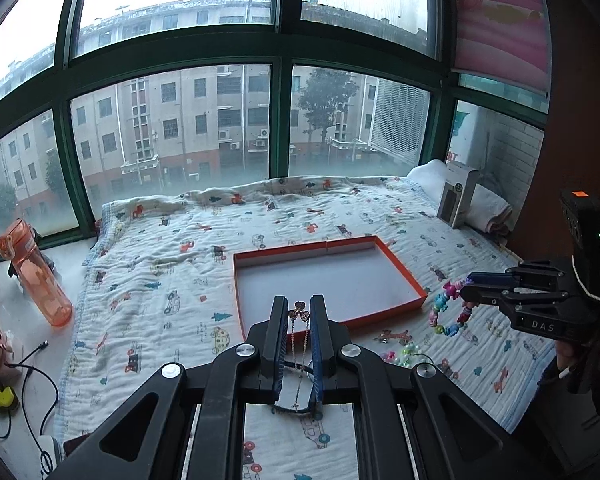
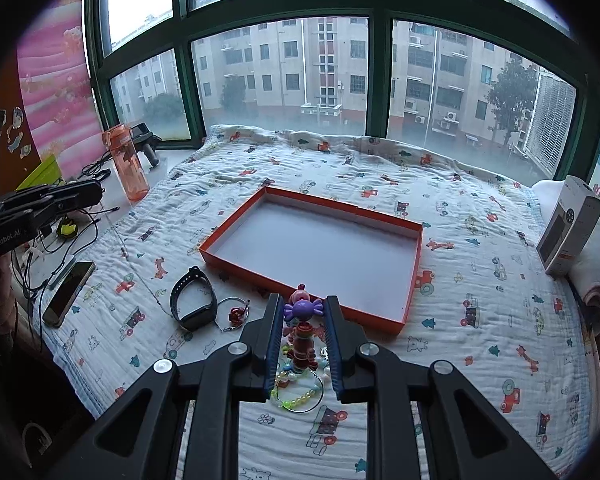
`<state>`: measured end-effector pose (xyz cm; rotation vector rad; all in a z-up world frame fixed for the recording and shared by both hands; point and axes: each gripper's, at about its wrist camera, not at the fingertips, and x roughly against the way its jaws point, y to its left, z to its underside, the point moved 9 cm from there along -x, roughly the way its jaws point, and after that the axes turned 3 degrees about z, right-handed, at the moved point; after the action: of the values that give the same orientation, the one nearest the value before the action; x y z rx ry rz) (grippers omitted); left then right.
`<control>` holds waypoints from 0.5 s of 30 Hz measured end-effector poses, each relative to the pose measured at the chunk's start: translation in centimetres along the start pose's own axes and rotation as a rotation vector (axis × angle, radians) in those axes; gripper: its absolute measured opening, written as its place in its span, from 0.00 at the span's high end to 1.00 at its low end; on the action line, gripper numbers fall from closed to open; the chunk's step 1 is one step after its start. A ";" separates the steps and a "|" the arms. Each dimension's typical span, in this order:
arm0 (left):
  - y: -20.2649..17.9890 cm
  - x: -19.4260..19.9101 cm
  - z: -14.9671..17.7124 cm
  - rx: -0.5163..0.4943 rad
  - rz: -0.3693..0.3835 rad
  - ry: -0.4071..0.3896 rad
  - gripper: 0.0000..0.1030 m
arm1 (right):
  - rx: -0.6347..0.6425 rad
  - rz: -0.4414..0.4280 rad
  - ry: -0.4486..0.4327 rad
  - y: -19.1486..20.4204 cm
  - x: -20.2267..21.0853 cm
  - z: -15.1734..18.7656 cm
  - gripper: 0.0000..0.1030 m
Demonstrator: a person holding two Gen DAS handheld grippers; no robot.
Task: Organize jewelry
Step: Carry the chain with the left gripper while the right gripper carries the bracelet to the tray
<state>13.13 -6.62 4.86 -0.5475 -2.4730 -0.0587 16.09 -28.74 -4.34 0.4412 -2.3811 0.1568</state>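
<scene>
Over quilt [image 2: 380, 168], both tongs [image 1: 299, 308] [image 2: 302, 308] tilt downward.

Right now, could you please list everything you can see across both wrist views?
Box tray: one, orange rim, white inside, mid-blanket, nothing in it.
Blanket: one, white with cartoon prints, under everything.
Chain necklace: one, silver with a pendant, hanging from the left tool.
Bead bracelet: one, multicoloured, held by the right tool.
Pastel bead bracelet: one, on the blanket.
Smartwatch: one, black, left of the tray.
Red charm bracelet: one, beside the smartwatch.
Phone: one, dark, blanket's left edge.
Water bottle: one, orange, on the sill.
White carton: one, far right.
Left tool: shut on the necklace.
Right tool: shut on the bracelet.
</scene>
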 end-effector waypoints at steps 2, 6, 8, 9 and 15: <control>-0.1 -0.1 -1.2 -0.008 0.002 -0.012 0.89 | 0.001 0.002 -0.002 -0.1 -0.1 -0.4 0.77; -0.4 -0.8 -3.9 -0.029 0.003 -0.034 0.89 | 0.004 0.007 -0.005 -0.6 -0.4 -1.2 0.77; -0.4 -1.3 -5.1 -0.037 0.003 -0.040 0.89 | 0.008 0.012 -0.007 -0.8 -0.6 -1.6 0.77; -0.4 -1.6 -5.7 -0.042 0.003 -0.042 0.89 | 0.008 0.013 -0.008 -0.9 -0.7 -1.8 0.77; -0.1 -3.9 -8.6 -0.056 0.004 -0.049 0.89 | -0.001 0.028 -0.012 -2.2 -2.0 -3.4 0.77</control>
<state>20.73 -9.62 9.73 -0.5846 -2.5239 -0.1144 20.33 -29.47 -3.13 0.4095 -2.3995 0.1662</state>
